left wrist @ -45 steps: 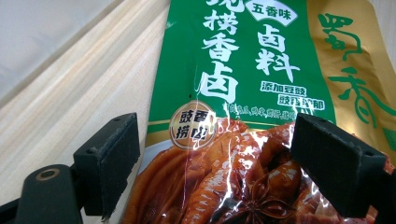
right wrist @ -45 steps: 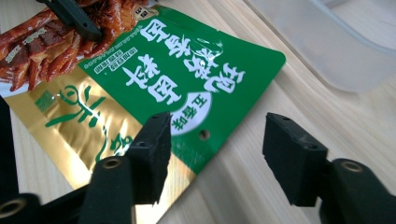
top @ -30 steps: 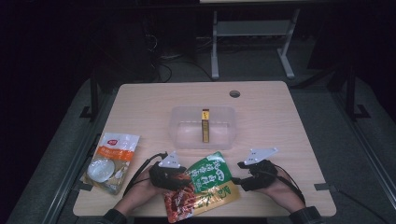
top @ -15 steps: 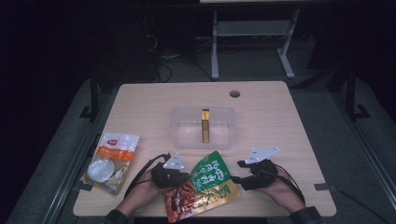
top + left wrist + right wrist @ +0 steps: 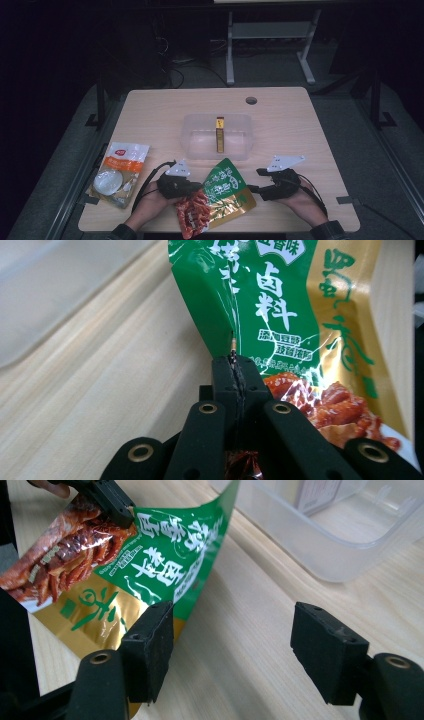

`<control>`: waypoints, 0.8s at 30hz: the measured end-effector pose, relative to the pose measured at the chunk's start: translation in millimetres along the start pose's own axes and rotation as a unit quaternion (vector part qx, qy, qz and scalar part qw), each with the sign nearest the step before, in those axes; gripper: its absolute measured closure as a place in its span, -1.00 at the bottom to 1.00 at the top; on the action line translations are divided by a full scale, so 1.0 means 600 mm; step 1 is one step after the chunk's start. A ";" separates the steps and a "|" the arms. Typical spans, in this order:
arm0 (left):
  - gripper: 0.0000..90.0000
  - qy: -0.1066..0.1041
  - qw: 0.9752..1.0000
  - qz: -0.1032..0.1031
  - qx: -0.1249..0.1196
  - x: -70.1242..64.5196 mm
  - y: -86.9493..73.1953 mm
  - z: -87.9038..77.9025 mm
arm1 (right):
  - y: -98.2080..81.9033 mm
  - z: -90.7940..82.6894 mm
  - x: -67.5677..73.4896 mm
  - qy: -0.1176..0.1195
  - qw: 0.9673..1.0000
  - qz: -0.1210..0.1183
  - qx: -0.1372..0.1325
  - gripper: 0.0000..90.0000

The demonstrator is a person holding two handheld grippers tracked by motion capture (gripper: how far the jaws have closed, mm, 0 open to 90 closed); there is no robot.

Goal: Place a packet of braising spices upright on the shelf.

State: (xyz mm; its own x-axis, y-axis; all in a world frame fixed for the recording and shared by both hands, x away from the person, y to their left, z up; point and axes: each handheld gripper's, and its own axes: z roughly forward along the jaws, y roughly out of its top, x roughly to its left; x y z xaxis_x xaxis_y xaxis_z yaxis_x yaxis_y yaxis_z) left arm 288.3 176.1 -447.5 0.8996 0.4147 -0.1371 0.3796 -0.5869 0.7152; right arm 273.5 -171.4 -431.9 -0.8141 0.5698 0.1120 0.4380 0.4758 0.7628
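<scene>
My left gripper (image 5: 234, 371) had just clamped tight on the green seasoning packet's (image 5: 220, 197) edge, lifting it off the table (image 5: 150, 115) near the front. My right gripper (image 5: 232, 650) stood open, one jaw beside the packet's corner.

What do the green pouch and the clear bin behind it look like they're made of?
Green pouch: glossy printed plastic or foil film, judging by its sharp glare and creases. Clear bin: translucent, apparently rigid plastic with a slightly frosted look; the table shows through its walls.
</scene>
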 end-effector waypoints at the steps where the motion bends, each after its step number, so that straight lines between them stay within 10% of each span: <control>1: 0.99 -0.001 1.000 -0.002 -0.006 0.001 0.000 -0.003 | 0.001 -0.002 0.000 -0.002 1.000 0.002 -0.004 -0.28; 14: 1.00 0.029 0.996 -0.029 -0.078 0.023 0.000 -0.064 | 0.003 -0.016 -0.002 0.008 0.999 0.011 -0.029 -0.30; 24: 1.00 0.054 0.988 -0.043 -0.137 0.022 0.004 -0.103 | 0.002 0.003 0.007 0.066 0.997 0.010 -0.024 -0.32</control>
State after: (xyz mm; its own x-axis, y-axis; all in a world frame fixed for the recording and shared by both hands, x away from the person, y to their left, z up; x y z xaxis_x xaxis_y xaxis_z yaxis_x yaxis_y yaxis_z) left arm 287.9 223.1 -405.1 0.8322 0.5361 -0.1419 0.3674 -0.3413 0.8651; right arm 271.2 -167.5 -431.7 -0.8498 0.4838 0.2092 0.4392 0.4306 0.7885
